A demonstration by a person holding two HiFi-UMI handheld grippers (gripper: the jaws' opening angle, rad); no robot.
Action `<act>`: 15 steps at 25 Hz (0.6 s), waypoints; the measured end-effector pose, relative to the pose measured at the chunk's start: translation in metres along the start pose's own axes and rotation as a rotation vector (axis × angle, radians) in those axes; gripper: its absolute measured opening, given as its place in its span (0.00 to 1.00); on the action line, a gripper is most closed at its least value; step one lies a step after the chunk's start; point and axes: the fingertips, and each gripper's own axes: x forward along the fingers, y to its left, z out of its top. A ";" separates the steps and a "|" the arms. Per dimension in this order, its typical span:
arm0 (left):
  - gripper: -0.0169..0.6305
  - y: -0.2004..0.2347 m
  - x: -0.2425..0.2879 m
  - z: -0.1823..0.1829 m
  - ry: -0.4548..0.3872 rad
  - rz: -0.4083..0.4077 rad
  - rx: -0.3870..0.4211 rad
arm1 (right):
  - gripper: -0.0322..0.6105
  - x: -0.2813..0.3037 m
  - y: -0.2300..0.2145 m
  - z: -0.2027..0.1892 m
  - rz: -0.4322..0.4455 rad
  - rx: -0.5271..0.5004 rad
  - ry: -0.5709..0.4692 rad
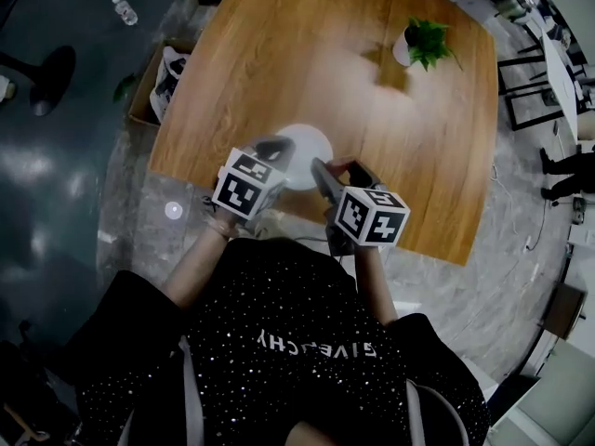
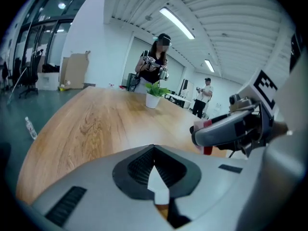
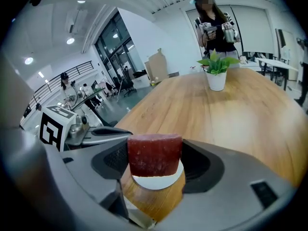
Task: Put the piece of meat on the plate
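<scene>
Open wood across the middle and upper left of the table (image 1: 279, 54); only a potted plant (image 1: 423, 43) at upper right. Crowded at lower centre: left gripper (image 1: 276, 147) and right gripper (image 1: 339, 168), clamped on the piece of meat (image 3: 154, 154), side by side, covering part of the white plate (image 1: 311, 145).

The left gripper (image 2: 154, 150) filled the bottom of the frame, its jaws together at the tips; a white sliver (image 2: 158, 184) and a bit of wood showed through the slit below them. At the right the right gripper (image 2: 198, 134) hung over the table (image 2: 91, 124) with red meat (image 2: 207, 149) in its jaws. A potted plant (image 2: 153, 96) stood at the table's far end. A person (image 2: 155, 64) stood behind it, and another (image 2: 202, 98) farther right. A box (image 2: 74, 71) stood at the far left, and a bottle (image 2: 31, 128) lay on the floor.
</scene>
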 end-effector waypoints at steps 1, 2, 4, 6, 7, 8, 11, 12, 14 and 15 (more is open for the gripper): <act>0.04 0.002 0.000 -0.001 0.003 0.015 0.037 | 0.56 0.005 0.001 -0.001 0.007 -0.011 0.014; 0.04 0.003 0.001 -0.001 0.003 0.021 0.074 | 0.56 0.010 0.001 -0.002 0.015 -0.019 0.028; 0.04 0.005 0.002 0.000 -0.008 0.023 0.129 | 0.56 0.020 0.003 -0.005 0.035 -0.031 0.061; 0.04 0.009 0.000 0.001 -0.033 0.029 0.127 | 0.56 0.031 0.006 -0.009 0.051 -0.059 0.111; 0.04 0.012 -0.001 0.003 -0.049 0.032 0.106 | 0.56 0.037 0.006 -0.013 0.055 -0.082 0.144; 0.04 0.015 -0.003 0.004 -0.063 0.035 0.082 | 0.56 0.041 0.007 -0.017 0.056 -0.108 0.177; 0.04 0.026 -0.006 0.004 -0.083 0.053 0.028 | 0.56 0.054 0.009 -0.027 0.060 -0.182 0.265; 0.04 0.030 -0.007 0.003 -0.085 0.062 0.017 | 0.56 0.058 0.010 -0.029 0.061 -0.204 0.287; 0.04 0.035 -0.009 0.000 -0.088 0.078 0.002 | 0.56 0.065 0.013 -0.034 0.059 -0.251 0.324; 0.04 0.037 -0.009 -0.001 -0.088 0.084 -0.004 | 0.56 0.068 0.014 -0.036 0.057 -0.276 0.339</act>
